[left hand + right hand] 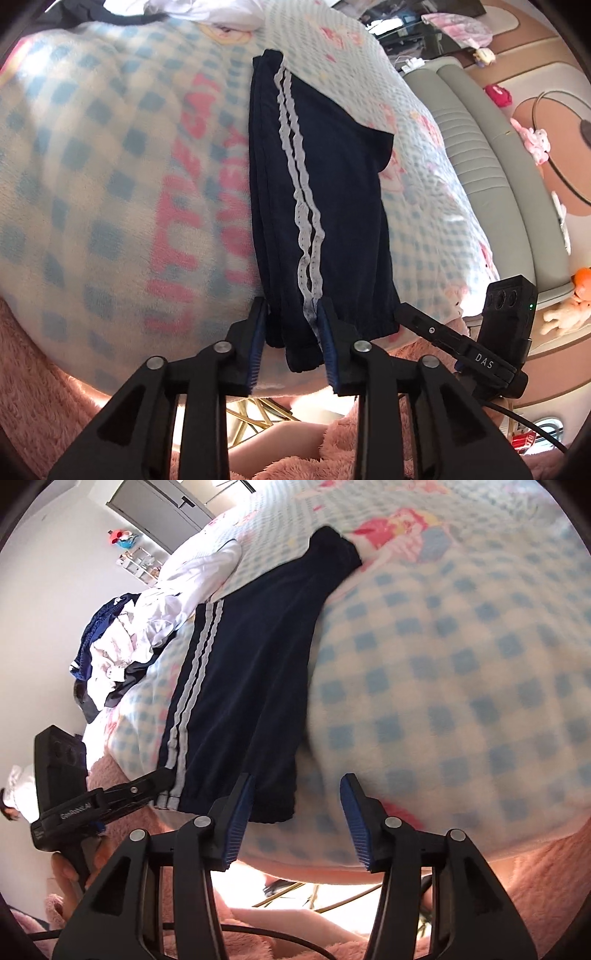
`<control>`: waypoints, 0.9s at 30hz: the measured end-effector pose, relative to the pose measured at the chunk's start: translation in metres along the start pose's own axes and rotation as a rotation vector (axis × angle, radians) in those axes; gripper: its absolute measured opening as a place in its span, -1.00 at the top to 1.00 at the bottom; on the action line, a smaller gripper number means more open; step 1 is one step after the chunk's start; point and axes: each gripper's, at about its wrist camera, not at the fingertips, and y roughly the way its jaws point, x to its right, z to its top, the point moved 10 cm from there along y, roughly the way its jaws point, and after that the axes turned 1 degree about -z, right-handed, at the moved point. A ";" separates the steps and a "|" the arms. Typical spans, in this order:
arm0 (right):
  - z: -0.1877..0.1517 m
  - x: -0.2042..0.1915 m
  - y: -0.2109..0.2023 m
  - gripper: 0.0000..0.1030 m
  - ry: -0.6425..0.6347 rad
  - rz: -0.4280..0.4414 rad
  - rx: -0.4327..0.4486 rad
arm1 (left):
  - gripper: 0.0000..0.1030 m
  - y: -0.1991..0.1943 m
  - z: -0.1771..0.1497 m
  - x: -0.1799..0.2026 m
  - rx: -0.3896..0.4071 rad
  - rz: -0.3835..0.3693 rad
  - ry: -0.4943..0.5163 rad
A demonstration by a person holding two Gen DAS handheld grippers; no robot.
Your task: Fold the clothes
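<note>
In the left wrist view, the navy trousers (pixel 321 192) lie lengthwise on the checked blanket (pixel 92 166) covering the bed, twin white lace stripes (pixel 301 206) running down the leg. The left gripper (pixel 291 325) straddles the cuffed hem; its jaws stand parted with the hem edge between them, and the blue pads do not seem to press the cloth. The right gripper's body (pixel 476 354) shows at lower right.

In the right wrist view, the right gripper (pixel 297 805) hovers at the blanket's (pixel 461 683) near edge, jaws wide apart, empty, the trouser cuff (pixel 236 801) just beside its left finger. A heap of white and blue clothes (pixel 136 635) lies further back on the bed
</note>
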 end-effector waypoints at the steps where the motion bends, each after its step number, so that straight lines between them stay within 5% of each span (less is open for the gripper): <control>1: 0.000 -0.001 0.004 0.02 -0.005 0.010 -0.006 | 0.23 0.003 -0.003 0.000 -0.018 -0.009 -0.003; 2: 0.000 -0.002 0.009 0.08 -0.011 0.018 -0.012 | 0.20 0.005 -0.005 0.003 -0.020 -0.011 0.008; 3: 0.000 -0.003 0.011 0.56 -0.024 0.007 -0.010 | 0.21 0.006 -0.006 0.005 -0.022 -0.012 0.018; 4: 0.000 -0.006 0.009 0.69 -0.056 -0.015 0.003 | 0.29 0.007 -0.008 0.007 -0.024 -0.014 0.029; 6: -0.001 -0.011 0.006 0.69 -0.122 -0.059 0.027 | 0.58 0.008 -0.011 0.012 -0.025 -0.017 0.049; 10: -0.002 -0.013 0.003 0.68 -0.140 -0.042 0.028 | 0.58 0.002 -0.008 0.018 0.011 -0.030 0.059; 12: -0.004 -0.007 0.009 0.49 -0.103 -0.032 -0.003 | 0.58 0.009 -0.007 0.018 -0.002 -0.039 0.022; 17: -0.010 -0.014 0.000 0.69 -0.147 -0.064 -0.002 | 0.65 0.004 -0.013 0.026 -0.013 -0.045 0.060; 27: 0.000 -0.021 -0.025 0.66 -0.115 0.006 0.029 | 0.64 -0.011 -0.005 0.047 -0.037 -0.162 0.043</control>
